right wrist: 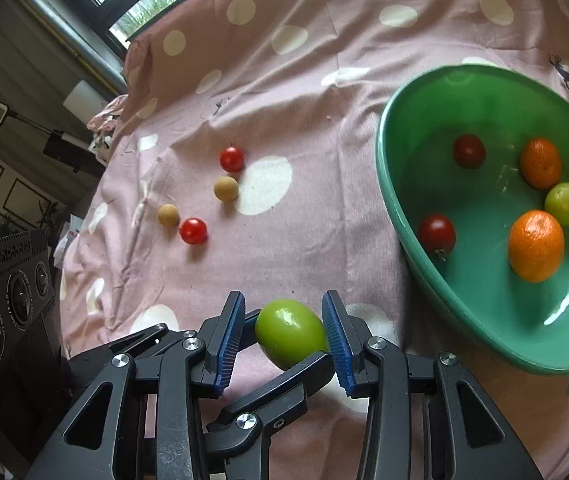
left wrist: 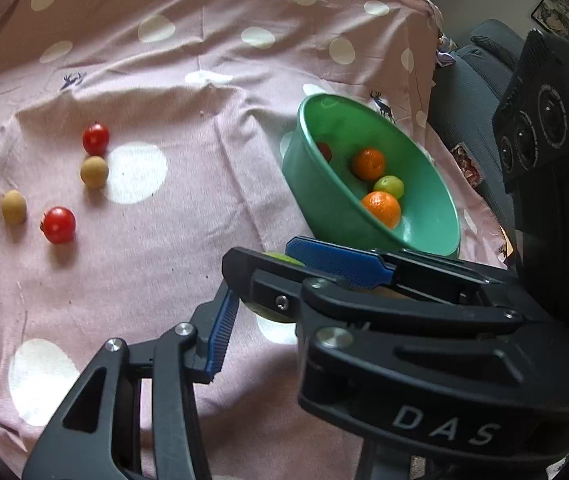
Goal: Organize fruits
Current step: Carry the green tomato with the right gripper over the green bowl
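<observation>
A green bowl (right wrist: 416, 224) sits tilted on the pink spotted cloth, holding two oranges (right wrist: 536, 246), a small green fruit (right wrist: 565, 204) and two dark red tomatoes (right wrist: 437, 233). It also shows in the left wrist view (left wrist: 316, 196). A large green fruit (right wrist: 289, 332) lies on the cloth between the fingers of my right gripper (right wrist: 284, 338), touching the right pad, with a gap at the left pad. One finger of my left gripper (left wrist: 244, 308) also reaches under or beside it. In the left wrist view the green fruit (left wrist: 268, 314) is mostly hidden behind the fingers.
Two red tomatoes (left wrist: 58, 225) (left wrist: 95, 139) and two tan round fruits (left wrist: 94, 172) (left wrist: 14, 207) lie loose on the cloth (left wrist: 188, 208) to the left. A grey sofa (left wrist: 472, 92) and black camera housing (left wrist: 544, 128) are at the right; a window (right wrist: 152, 4) is far behind.
</observation>
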The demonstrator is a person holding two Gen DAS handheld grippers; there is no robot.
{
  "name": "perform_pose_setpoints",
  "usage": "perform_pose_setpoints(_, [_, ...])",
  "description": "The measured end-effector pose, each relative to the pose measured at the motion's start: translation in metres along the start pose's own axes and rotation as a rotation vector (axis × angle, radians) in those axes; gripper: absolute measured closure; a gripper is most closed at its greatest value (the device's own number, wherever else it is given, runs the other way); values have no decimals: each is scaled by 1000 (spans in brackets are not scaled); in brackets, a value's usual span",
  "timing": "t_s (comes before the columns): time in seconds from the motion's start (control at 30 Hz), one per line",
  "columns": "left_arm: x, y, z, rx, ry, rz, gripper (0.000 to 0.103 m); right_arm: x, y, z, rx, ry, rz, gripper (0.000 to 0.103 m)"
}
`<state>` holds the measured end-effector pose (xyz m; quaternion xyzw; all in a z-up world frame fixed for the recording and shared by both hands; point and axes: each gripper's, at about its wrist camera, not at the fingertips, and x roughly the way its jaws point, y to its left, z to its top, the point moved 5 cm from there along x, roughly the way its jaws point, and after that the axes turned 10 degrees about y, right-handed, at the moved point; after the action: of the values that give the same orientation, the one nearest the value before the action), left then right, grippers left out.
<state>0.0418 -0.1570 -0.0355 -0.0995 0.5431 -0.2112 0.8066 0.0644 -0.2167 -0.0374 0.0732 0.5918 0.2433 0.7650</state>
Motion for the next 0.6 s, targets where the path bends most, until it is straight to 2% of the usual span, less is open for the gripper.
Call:
perform_pose_setpoints(0.13, [-19,-17,22,65,-47,22,59,-29,9,14,-32,-80,-9,59])
perform_pose_setpoints(0.3, [-30,-43,45,132,-104,32,59,-66,0,32,-17,-184,15,59])
perform_pose_setpoints(0.43, [-20,-64,58,182,-96,19,59,-88,-21,37,33,-254,25,58])
perform_pose_setpoints(0.6, [1,-83,62,213,-61,-3,59,-96,-53,34,107,-282,53,56])
